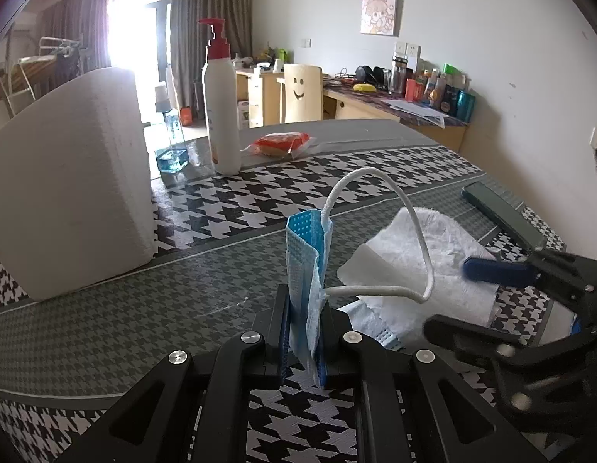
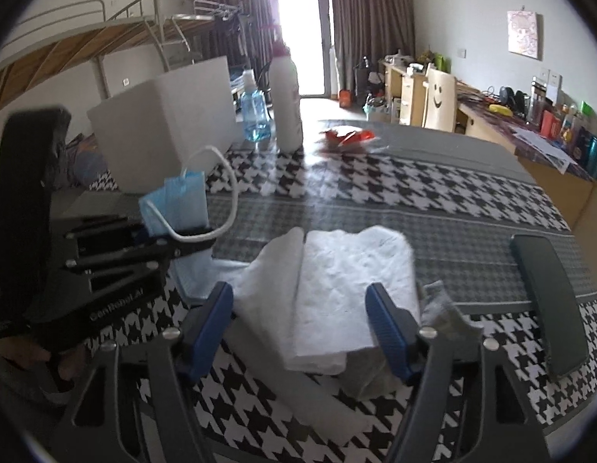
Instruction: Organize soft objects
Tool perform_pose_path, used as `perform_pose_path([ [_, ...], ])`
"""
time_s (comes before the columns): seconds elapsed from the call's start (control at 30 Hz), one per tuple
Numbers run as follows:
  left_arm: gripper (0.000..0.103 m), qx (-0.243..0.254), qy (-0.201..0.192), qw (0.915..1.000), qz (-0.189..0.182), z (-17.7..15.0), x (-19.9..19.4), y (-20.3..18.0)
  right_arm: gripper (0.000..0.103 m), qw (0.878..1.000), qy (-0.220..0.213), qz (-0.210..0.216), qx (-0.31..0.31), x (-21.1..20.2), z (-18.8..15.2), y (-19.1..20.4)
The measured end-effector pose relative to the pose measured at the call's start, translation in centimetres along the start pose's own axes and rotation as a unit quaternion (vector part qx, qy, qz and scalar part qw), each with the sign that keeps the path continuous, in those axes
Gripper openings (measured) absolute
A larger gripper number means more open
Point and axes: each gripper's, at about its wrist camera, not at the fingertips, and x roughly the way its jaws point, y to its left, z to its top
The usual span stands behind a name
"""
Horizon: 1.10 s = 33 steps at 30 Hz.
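Behind white towel (image 2: 348, 289), grey cloth (image 2: 449, 318).

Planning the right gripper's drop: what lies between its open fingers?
In the right wrist view, the folded white towel lies between the right gripper's fingers, atop a grey cloth.

Folded towel (image 2: 348, 289) lies between mask (image 2: 182, 200), left, and phone (image 2: 549, 305), right.

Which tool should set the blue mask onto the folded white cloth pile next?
Left. The left tool is already shut on the blue mask, held upright beside the folded white cloth. The right tool is open and holds nothing, hovering over that cloth.
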Motion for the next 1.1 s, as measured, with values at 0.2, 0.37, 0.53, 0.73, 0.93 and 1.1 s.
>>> perform_pose_path([
  [0.2, 0.012, 0.000, -0.002, 1.0000, 0.000, -0.1, -0.1, 0.1, 0.051, 0.999, 0.039, -0.004, 0.005, 2.0, -0.4, -0.3],
  [0.37, 0.012, 0.002, -0.002, 1.0000, -0.001, -0.2, -0.3, 0.1, 0.033, 0.999, 0.047, -0.005, 0.003, 2.0, -0.5, -0.4],
  [0.53, 0.012, 0.001, -0.004, 1.0000, 0.001, -0.2, -0.5, 0.2, 0.011, 0.999, 0.054, -0.006, 0.001, 2.1, -0.7, -0.5],
  [0.73, 0.012, -0.002, -0.013, 0.9999, 0.005, 0.0, -1.3, 0.4, 0.007, 0.999, 0.036, 0.011, 0.019, 1.1, -0.3, -1.0],
  [0.93, 0.012, -0.006, -0.025, 0.9996, 0.013, 0.1, -2.3, 0.5, 0.007, 1.000, 0.008, 0.008, 0.021, -0.5, 0.6, -0.8],
  [1.1, 0.012, -0.012, -0.031, 0.9993, 0.020, 0.2, -2.5, 1.0, 0.007, 1.000, -0.010, 0.017, 0.017, -1.8, 0.9, 0.0],
])
